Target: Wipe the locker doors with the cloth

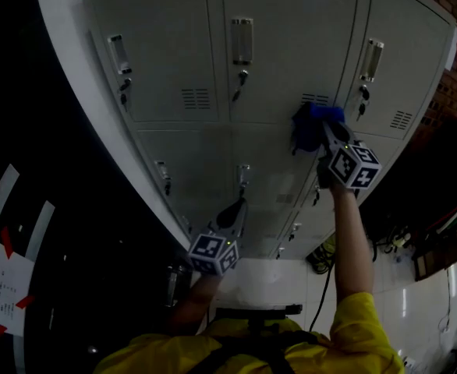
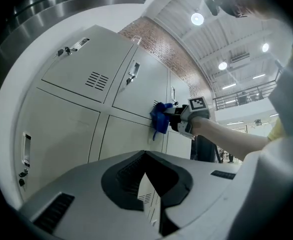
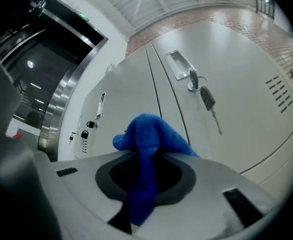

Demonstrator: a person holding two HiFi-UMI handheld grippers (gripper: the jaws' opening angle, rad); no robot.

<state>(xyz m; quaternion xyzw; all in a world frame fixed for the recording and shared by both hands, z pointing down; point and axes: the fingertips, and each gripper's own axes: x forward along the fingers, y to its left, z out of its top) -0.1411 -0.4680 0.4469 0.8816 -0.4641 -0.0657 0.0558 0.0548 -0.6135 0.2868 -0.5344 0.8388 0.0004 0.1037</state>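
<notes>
Grey locker doors [image 1: 283,68] in two rows fill the head view. My right gripper [image 1: 322,133] is shut on a bunched blue cloth [image 1: 314,119] and holds it against the lower edge of an upper door, near the seam with the right-hand door. In the right gripper view the cloth [image 3: 149,134] bulges out over the right gripper [image 3: 146,156], beside a door with a key in its lock [image 3: 206,99]. My left gripper [image 1: 233,211] is lower, pointing at a bottom-row door, jaws together and holding nothing. The left gripper view shows the cloth [image 2: 160,118] on the doors.
A brick wall [image 1: 456,68] stands right of the lockers. Left of them is a dark metal column [image 2: 46,9]. Papers taped with red [image 1: 2,287] lie on the dark floor at left. Cables [image 1: 322,259] trail on the white floor below the lockers.
</notes>
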